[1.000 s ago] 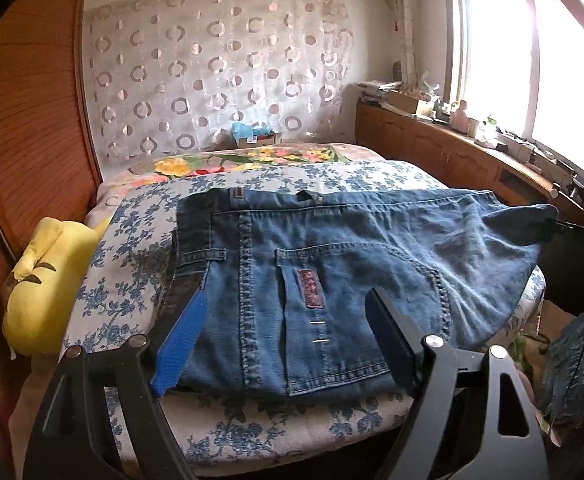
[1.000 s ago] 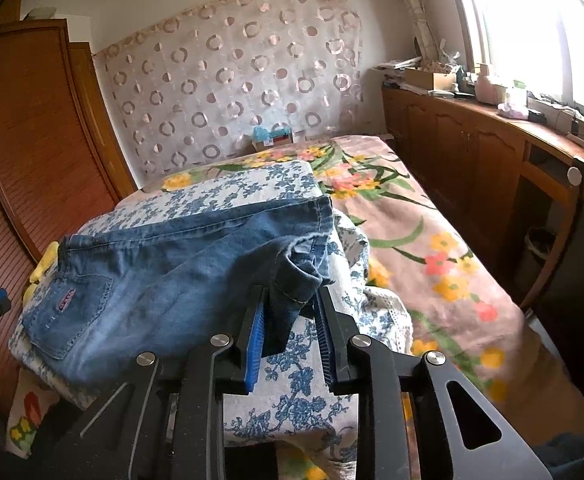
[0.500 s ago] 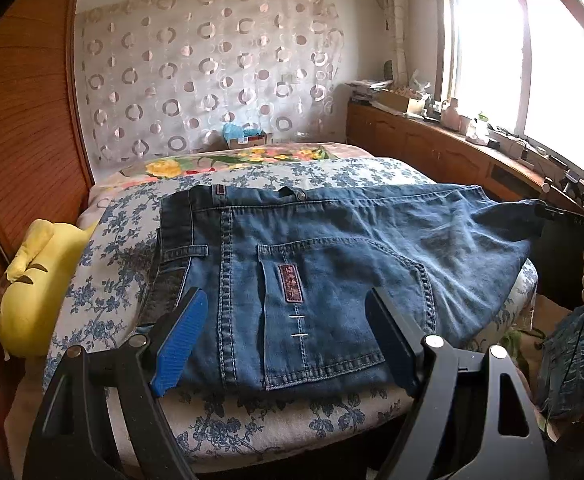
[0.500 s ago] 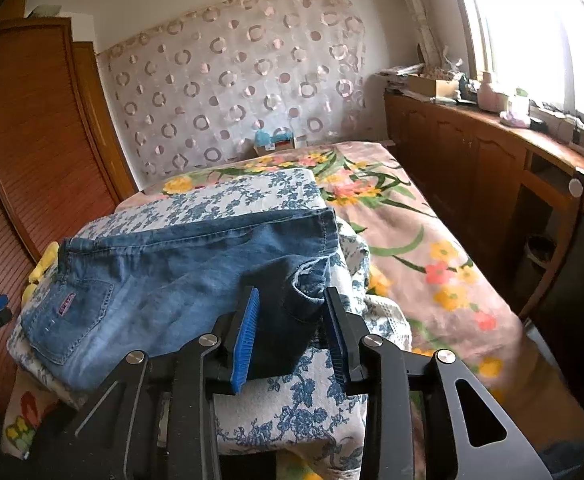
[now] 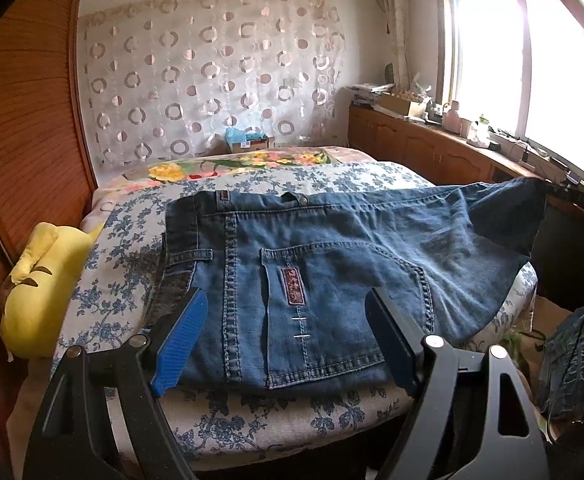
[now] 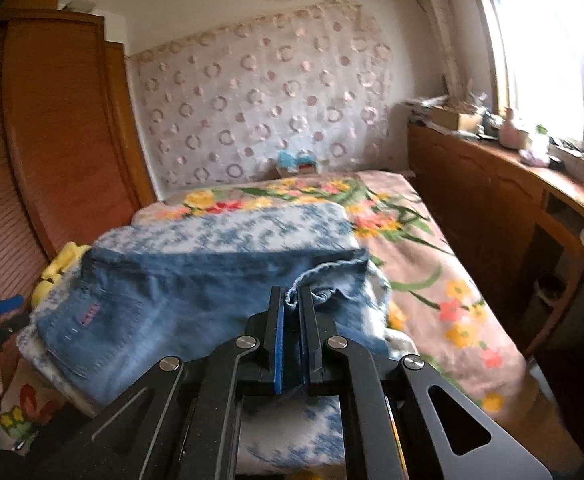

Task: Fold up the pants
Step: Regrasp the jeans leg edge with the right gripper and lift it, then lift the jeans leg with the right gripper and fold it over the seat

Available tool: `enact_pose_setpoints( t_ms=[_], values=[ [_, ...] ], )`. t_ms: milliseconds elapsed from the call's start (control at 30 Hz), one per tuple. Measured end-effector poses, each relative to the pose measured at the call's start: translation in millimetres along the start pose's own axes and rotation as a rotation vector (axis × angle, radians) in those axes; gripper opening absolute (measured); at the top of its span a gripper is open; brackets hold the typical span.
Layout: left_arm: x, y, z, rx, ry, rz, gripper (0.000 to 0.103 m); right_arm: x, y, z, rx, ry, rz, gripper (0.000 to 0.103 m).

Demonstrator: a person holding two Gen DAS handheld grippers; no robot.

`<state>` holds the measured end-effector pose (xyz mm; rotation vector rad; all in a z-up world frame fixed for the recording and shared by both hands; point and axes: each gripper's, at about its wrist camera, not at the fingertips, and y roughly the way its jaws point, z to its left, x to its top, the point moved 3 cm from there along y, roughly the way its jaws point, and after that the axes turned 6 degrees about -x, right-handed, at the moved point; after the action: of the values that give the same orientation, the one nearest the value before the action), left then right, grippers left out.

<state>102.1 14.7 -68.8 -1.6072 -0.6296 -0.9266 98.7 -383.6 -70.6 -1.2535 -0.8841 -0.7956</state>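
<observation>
Since my right gripper [image 6: 292,308] has just closed on the faded blue denim pants' [image 5: 332,280] hem for folding, my left gripper [image 5: 287,344] waits spread above the waist.

I see the blue denim pants [image 5: 332,264] lying flat across the blue-flowered quilt [image 5: 123,248] on the bed, back side up, with the waistband toward the far side and a back pocket with a small dark red label facing me. They are already doubled over. One frayed hem end [image 6: 328,276] at the right edge is bunched and lifted slightly.
</observation>
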Motion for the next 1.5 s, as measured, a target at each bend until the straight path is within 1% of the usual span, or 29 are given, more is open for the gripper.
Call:
enact_pose_setpoints(
  t_ms=[200, 433, 567, 633, 667, 733, 800, 867, 900, 967, 1000, 1033, 1067, 1133, 1333, 1433, 1500],
  values=[
    [-1.1, -9.8, 8.0, 0.007, -0.017, -0.019, 0.082, 24.8, 1.1, 40.1, 0.091, -0.051, -0.043, 0.005],
    [-6.1, -24.6, 29.3, 0.043, -0.043, -0.033, 0.082, 51.9, 5.3, 108.1, 0.255, -0.143, -0.086, 0.005],
    [-10.3, -31.4, 43.0, 0.059, -0.073, -0.039, 0.082, 63.0, 10.7, 149.9, 0.353, -0.185, -0.087, 0.005],
    [-12.5, -32.7, 47.8, 0.064, -0.083, -0.04, 0.082, 66.0, 12.4, 162.7, 0.389, -0.206, -0.083, 0.005],
    [-13.2, -33.0, 49.5, 0.065, -0.086, -0.04, 0.082, 65.7, 14.2, 170.7, 0.413, -0.219, -0.075, 0.005],
    [-14.7, -33.5, 52.2, 0.065, -0.093, -0.039, 0.082, 63.2, 24.1, 177.4, 0.449, -0.252, -0.032, 0.005],
    [-15.5, -33.0, 52.5, 0.063, -0.094, -0.039, 0.082, 59.1, 30.9, 179.6, 0.427, -0.28, -0.013, 0.005],
    [-15.6, -32.8, 53.4, 0.06, -0.091, -0.038, 0.082, 57.2, 39.6, 180.7, 0.402, -0.307, 0.004, 0.01],
    [-16.3, -31.6, 52.9, 0.057, -0.088, -0.035, 0.082, 58.5, 45.4, 179.1, 0.394, -0.309, 0.01, 0.014],
    [-17.3, -28.0, 50.7, 0.05, -0.085, -0.031, 0.082, 57.7, 52.2, 177.3, 0.37, -0.306, 0.017, 0.024],
    [-17.2, -25.6, 48.4, 0.046, -0.085, -0.03, 0.082, 56.7, 56.2, 174.0, 0.364, -0.304, 0.027, 0.036],
    [-17.8, -23.1, 46.8, 0.039, -0.085, -0.027, 0.082, 55.6, 58.4, 173.7, 0.374, -0.312, 0.05, 0.044],
    [-18.3, -19.9, 43.9, 0.033, -0.083, -0.023, 0.082, 53.0, 56.8, 175.5, 0.382, -0.318, 0.066, 0.044],
    [-19.5, -14.4, 39.4, 0.021, -0.08, -0.016, 0.082, 52.0, 58.2, 170.5, 0.346, -0.313, 0.056, 0.044],
    [-19.6, 6.8, 28.9, -0.026, -0.074, 0.014, 0.082, 37.1, 46.7, 174.9, 0.308, -0.281, 0.086, 0.044],
    [-16.0, 14.5, 30.4, -0.04, -0.083, 0.002, 0.082, 32.2, 49.5, 178.3, 0.289, -0.269, 0.102, 0.044],
    [-12.5, 20.4, 32.5, -0.038, -0.073, 0.006, 0.077, 27.8, 54.2, 178.0, 0.271, -0.252, 0.117, 0.044]
  ],
)
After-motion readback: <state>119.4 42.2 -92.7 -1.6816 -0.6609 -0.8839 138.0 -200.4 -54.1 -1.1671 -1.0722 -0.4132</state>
